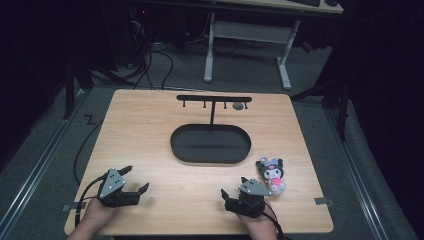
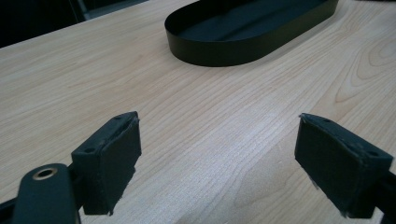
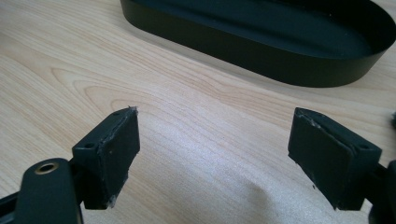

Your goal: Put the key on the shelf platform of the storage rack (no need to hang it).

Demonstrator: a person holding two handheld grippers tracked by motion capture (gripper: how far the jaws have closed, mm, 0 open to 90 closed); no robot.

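Observation:
A black oval tray (image 1: 210, 160) sits mid-table, with a black T-shaped hook stand (image 1: 213, 100) rising from its far side. A small grey object (image 1: 239, 106) hangs near the bar's right end. A plush doll (image 1: 271, 175) with black ears and a pink body lies right of the tray. My left gripper (image 1: 136, 178) rests open near the front left edge, with nothing between its jaws (image 2: 218, 126). My right gripper (image 1: 233, 186) is open near the front, just left of the doll, and is also empty (image 3: 215, 116). Both gripper views look toward the tray (image 2: 219, 51) (image 3: 280, 65).
The wooden table (image 1: 150, 135) has bare surface on the left and between the grippers and the tray. A white-legged desk (image 1: 247, 47) stands beyond the far edge. Cables (image 1: 82, 150) trail off the left side.

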